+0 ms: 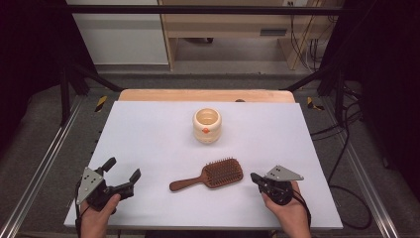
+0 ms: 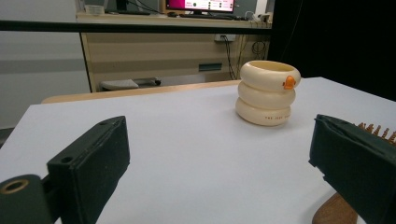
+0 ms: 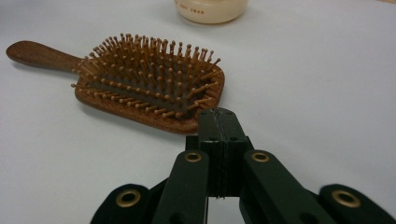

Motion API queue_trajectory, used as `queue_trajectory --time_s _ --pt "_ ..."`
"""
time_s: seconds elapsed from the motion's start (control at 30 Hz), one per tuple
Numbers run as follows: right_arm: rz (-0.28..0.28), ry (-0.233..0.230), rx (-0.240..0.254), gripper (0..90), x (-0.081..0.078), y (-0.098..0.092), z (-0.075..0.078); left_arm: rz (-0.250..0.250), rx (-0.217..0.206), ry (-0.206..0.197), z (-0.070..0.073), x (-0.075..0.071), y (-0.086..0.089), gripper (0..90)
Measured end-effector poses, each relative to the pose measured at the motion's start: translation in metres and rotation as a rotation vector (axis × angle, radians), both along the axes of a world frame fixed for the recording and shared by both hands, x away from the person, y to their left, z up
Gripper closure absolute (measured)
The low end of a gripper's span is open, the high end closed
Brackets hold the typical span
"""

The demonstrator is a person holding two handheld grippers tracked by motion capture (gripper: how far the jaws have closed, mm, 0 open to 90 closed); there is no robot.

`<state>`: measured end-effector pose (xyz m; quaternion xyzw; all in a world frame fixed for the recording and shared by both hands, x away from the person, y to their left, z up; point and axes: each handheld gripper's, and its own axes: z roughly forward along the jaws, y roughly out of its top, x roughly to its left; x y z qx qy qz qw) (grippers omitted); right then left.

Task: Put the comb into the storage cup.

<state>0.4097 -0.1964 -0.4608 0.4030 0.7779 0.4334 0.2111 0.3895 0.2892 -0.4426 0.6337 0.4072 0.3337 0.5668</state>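
A brown wooden paddle hairbrush (image 1: pixel 218 174) lies bristles up on the white table (image 1: pixel 148 129), its handle pointing to the left. Behind it stands a cream ringed cup (image 1: pixel 206 125) with a small orange mark on its front. My left gripper (image 1: pixel 124 168) rests at the front left with its jaws wide open and nothing between them; the left gripper view shows the cup (image 2: pixel 267 93) ahead and the brush (image 2: pixel 334 212) past the right jaw. My right gripper (image 1: pixel 254 177) sits just right of the brush head, shut on nothing. In the right gripper view its tips (image 3: pixel 219 121) lie close to the brush (image 3: pixel 149 84).
A wooden strip (image 1: pixel 205 95) borders the table's far edge. Metal rails (image 1: pixel 39 163) run along both sides, and cables (image 1: pixel 346 148) trail on the floor at the right. Pale cabinets (image 1: pixel 223 25) stand beyond the table.
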Motion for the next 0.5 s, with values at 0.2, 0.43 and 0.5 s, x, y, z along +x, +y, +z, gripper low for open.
queue_trajectory --time_s 0.2,0.43,0.5 --pt "-0.004 0.024 -0.031 90.0 0.016 0.008 -0.003 -0.004 0.009 0.007 -0.001 0.000 -0.003 5.1" --pt "-0.032 0.075 -0.052 90.0 0.039 0.014 -0.007 -0.007 0.007 0.020 -0.003 0.002 -0.003 5.1" --pt "-0.029 0.094 -0.055 90.0 0.044 0.015 -0.008 -0.008 0.008 0.022 -0.003 0.001 -0.003 5.1"
